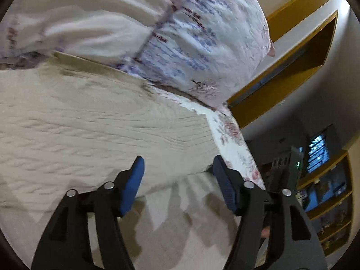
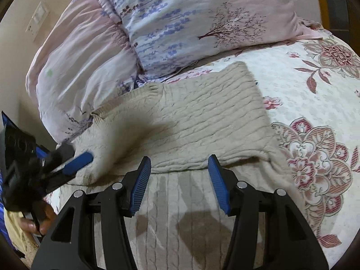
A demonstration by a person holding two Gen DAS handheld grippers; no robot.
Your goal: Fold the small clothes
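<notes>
Just ahead of my right claw [image 2: 178, 168], jaws wide and empty, lies the folded sweater [image 2: 202, 121]; my left claw [image 1: 177, 168], equally wide, hovers beside it, ready to grip.

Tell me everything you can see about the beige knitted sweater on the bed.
The beige cable-knit sweater looks like thick, soft wool-like yarn with ribbed edges. It lies flat on the floral bedspread, already partly folded: one layer is turned over another, making a fold edge near the right gripper. Its far ribbed edge reaches the pillows. The left gripper is at its left edge; both grippers are open, neither gripping it.
</notes>
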